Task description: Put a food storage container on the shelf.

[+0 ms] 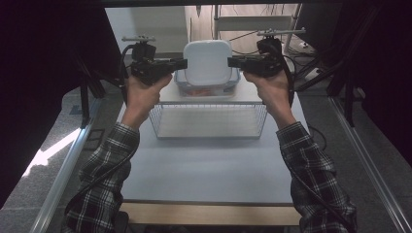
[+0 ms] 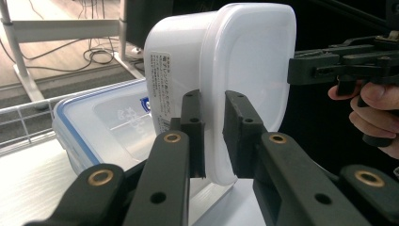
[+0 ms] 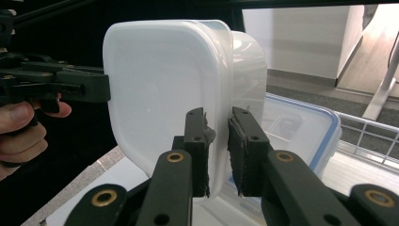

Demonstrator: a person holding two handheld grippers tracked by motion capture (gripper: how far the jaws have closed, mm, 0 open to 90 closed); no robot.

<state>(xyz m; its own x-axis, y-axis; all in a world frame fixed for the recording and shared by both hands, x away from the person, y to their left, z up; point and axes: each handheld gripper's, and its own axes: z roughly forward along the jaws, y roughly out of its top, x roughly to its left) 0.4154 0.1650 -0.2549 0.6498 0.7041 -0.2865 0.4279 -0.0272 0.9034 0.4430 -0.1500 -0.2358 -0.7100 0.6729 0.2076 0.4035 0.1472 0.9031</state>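
One printed label [image 2: 161,80], text unreadable

High view: dim and soft, corners falling to near black; the table [image 1: 209,165] is evenly lit from above. A bright patch lies on the floor [image 1: 48,153] at left. Gripper views: sharper, white container [image 2: 244,61] slightly glaring, backgrounds blurred.

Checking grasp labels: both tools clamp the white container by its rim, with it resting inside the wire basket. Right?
Not quite. Both tools, left tool and right tool, grip the white container by its rim, but the high view shows it lifted above the blue-lidded box, not in the wire basket.
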